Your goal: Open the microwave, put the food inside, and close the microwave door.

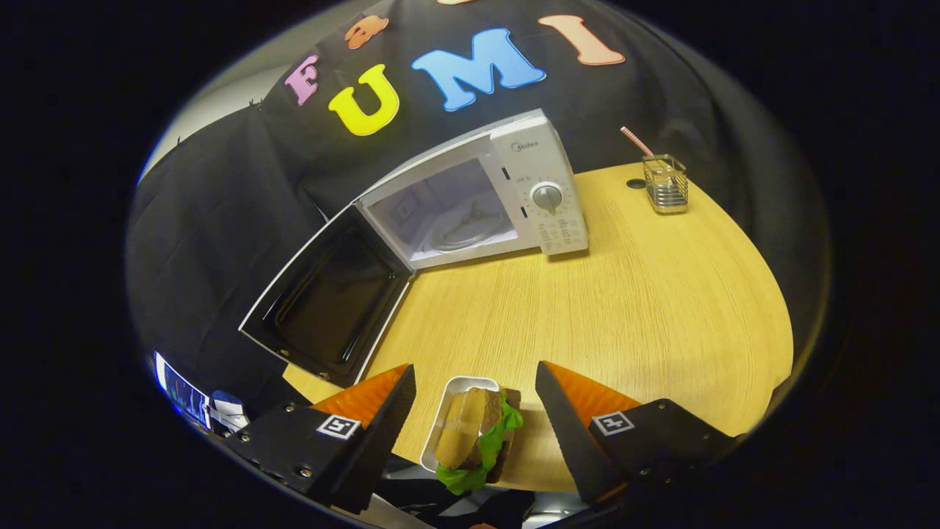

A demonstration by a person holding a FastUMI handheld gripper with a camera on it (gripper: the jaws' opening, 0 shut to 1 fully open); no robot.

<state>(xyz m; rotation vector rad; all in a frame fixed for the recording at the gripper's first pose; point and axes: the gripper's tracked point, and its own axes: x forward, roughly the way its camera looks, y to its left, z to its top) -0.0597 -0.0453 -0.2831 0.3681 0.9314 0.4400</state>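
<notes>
Food tray [470, 433] between parted gripper [475, 389] fingers

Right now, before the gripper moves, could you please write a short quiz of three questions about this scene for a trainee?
1. True or false: the microwave door is open.
2. What lies between the fingers of the gripper?
A. the glass holder with a straw
B. the white tray of food
C. a spoon
3. Fill in: the microwave stands on a wooden ____.

Key:
1. True; the door is swung wide to the side.
2. B; the gripper is open around it, fingers not pressing.
3. table.
</notes>
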